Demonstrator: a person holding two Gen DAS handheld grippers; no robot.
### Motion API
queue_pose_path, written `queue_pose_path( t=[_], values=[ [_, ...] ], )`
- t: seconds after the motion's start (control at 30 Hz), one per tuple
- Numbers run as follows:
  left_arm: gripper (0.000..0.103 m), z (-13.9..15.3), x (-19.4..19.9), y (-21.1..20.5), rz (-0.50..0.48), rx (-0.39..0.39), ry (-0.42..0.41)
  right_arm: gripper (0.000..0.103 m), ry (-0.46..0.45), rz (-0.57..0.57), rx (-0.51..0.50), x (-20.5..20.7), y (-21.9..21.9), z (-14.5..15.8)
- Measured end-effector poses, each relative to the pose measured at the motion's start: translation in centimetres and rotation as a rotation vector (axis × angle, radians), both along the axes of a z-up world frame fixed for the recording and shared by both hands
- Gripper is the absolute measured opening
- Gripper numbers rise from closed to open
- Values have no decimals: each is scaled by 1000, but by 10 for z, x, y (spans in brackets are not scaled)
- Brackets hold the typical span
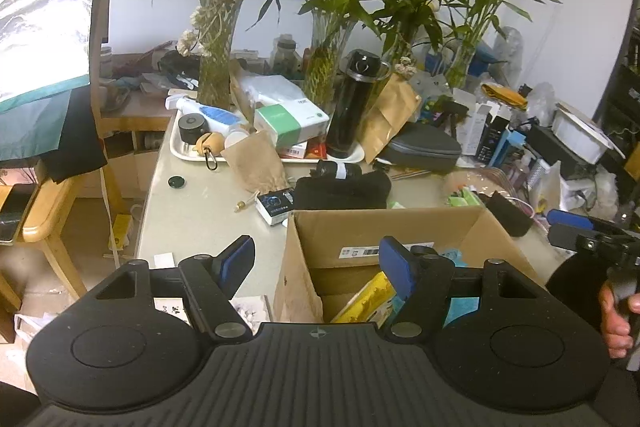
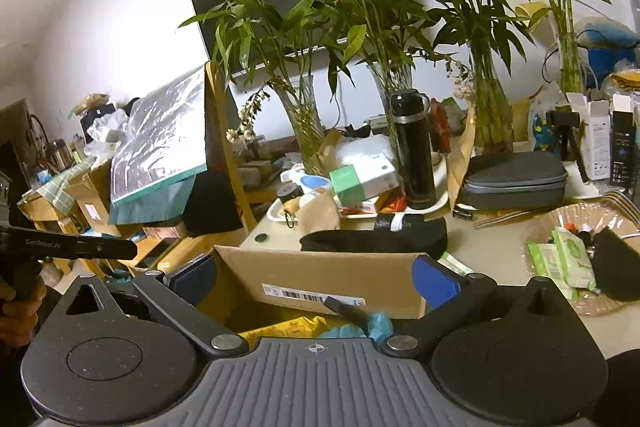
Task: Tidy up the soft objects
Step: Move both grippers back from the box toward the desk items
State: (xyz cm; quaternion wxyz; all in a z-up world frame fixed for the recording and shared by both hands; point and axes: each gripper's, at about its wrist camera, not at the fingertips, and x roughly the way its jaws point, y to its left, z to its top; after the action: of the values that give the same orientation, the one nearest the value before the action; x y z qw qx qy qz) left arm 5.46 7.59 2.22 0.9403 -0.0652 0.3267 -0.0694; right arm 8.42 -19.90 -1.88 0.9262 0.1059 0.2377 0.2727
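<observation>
Black soft bundle (image 1: 344,191) lies on the table (image 1: 192,219), just behind the open cardboard box (image 1: 304,251). Yellow packet (image 1: 366,297) and blue soft item (image 2: 378,323) sit inside the box. Left gripper (image 1: 316,263) hovers over the box's near-left corner, jaws apart, empty. Right gripper (image 2: 316,279) hangs above the box, jaws wide, holding nothing. Black flask (image 1: 352,107) stands further back.

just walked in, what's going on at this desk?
A person holds a gripper in each hand over an open cardboard box on a cluttered desk. The left gripper and right gripper are both open and empty. The box already holds a yellow pack and something teal. Black cloth lies on the desk just behind the box, not yet picked up.
</observation>
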Motion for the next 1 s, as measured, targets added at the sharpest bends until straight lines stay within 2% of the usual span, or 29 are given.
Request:
queue_pose_path(
  t=[0.17, 0.4, 0.6, 0.77, 0.9, 1.0],
  values=[
    [68, -8, 12, -2, 0, 2, -7, 103, 6, -10, -23, 1, -1, -2],
    [68, -10, 41, -3, -46, 48, -16, 103, 47, -33, -49, 17, 6, -4],
    [68, -17, 61, 2, -42, 34, -12, 103, 55, -34, -104, 31, 11, -6],
    [68, -22, 75, 9, -24, 17, -8, 103, 83, -31, -90, 47, 3, -9],
    [68, -23, 85, 12, -9, 19, -9, 103, 51, -49, -113, 62, -2, -11],
    [68, -21, 95, 13, -12, 30, -7, 103, 70, -81, -84, 74, -11, -16]
  ],
)
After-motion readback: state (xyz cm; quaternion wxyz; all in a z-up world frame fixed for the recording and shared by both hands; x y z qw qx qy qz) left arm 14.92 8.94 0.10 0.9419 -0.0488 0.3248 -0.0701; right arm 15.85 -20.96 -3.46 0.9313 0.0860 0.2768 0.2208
